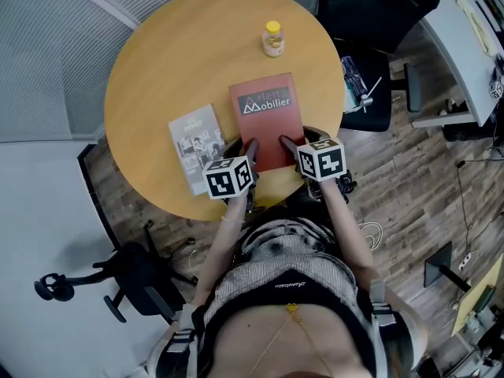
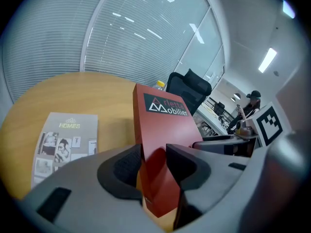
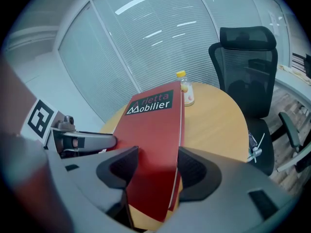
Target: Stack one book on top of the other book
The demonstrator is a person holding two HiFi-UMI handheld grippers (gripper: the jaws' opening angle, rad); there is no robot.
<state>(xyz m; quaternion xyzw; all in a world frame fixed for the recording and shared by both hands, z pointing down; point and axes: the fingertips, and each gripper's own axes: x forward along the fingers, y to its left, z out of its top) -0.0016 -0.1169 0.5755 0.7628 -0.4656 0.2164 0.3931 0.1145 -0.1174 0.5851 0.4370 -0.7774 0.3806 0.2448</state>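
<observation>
The left gripper (image 1: 242,150) pinches the near left corner of the red book (image 1: 268,120), and the right gripper (image 1: 298,144) pinches its near right corner. The book's near end is off the round table (image 1: 157,69). It is just right of the grey book (image 1: 197,146), which lies flat. A bottle (image 1: 272,39) stands beyond.

My left gripper (image 1: 242,150) and right gripper (image 1: 293,145) pinch the red book (image 1: 266,113), titled "Mobilier", its near edge raised; the grey book (image 1: 197,144) lies flat just left of it.
</observation>
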